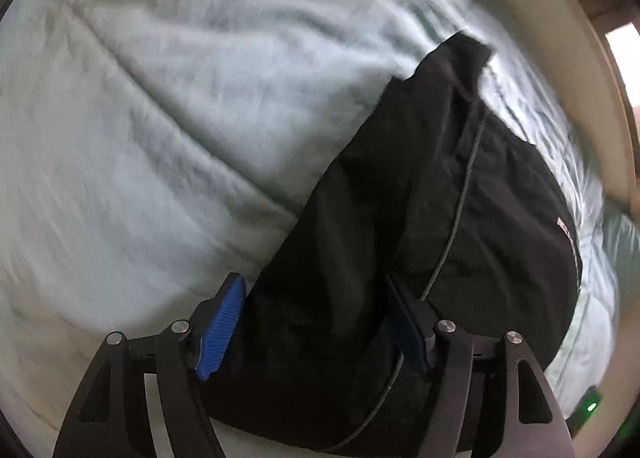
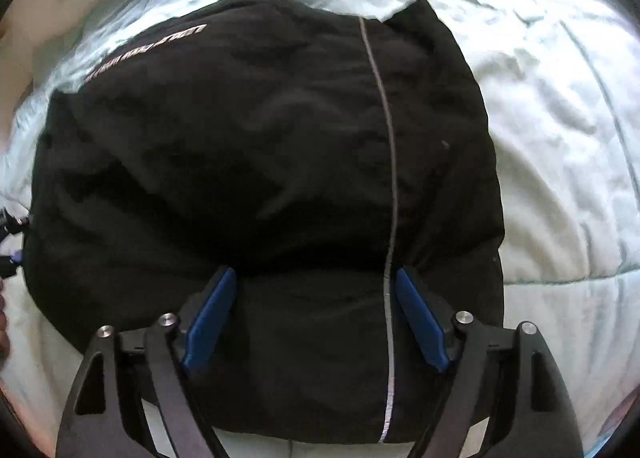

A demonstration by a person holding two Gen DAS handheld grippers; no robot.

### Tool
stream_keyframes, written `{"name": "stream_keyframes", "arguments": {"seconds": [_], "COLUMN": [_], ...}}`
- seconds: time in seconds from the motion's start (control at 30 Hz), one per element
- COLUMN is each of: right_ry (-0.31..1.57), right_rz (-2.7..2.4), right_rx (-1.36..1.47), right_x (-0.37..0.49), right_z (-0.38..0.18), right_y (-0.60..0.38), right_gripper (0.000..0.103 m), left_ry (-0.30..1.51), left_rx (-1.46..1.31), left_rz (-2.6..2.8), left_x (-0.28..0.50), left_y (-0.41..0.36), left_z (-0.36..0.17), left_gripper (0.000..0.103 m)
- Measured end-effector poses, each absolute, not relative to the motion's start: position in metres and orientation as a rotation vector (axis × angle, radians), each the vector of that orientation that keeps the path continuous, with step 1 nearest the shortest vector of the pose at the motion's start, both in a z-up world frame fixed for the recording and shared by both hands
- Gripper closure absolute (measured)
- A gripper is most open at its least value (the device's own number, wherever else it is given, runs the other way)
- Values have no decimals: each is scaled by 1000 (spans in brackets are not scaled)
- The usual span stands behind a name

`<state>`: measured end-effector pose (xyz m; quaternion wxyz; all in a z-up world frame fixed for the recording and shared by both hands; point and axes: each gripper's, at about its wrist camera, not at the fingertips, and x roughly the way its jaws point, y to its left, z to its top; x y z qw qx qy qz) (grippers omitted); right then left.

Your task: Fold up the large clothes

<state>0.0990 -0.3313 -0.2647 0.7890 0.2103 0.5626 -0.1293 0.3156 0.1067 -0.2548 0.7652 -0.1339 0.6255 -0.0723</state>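
Observation:
A black garment with a thin grey stripe and pale lettering lies folded in a bundle on a pale green quilt. In the left wrist view my left gripper hangs over the garment's near end. Its blue pads stand wide apart with black cloth between them, not pinched. In the right wrist view my right gripper stands over the bundle, also wide open. The stripe runs just inside its right pad. No cloth is lifted.
The quilt spreads wrinkled around the garment. A cream bed edge curves along the upper right of the left wrist view. A small device with a green light sits low at the right. Part of the other gripper shows at the left rim.

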Motion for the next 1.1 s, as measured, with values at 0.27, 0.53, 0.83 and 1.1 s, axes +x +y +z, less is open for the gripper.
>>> {"name": "stream_keyframes", "arguments": {"seconds": [0.27,0.53,0.83,1.1], "right_ry": [1077,1211,1147,1053], "right_rz": [-309,-209,-241,-309], "right_rx": [464,450,465,496], "right_x": [61,91,88,94], "right_z": [-213,-255,-227,-202], "right_y": [-362,-333,-357,-428], "right_gripper": [26,26,23,17], "left_ry": [1177,1286,1194,1130], "left_rx": [-194,-41,-25,-214], "left_rz": [-294,-409,-461,-555], "left_x": [297,314,315,353], "left_y": [100,35,39,65], "left_z": [-195,-229,-204,-161], "left_gripper": [36,36,36,34]}}
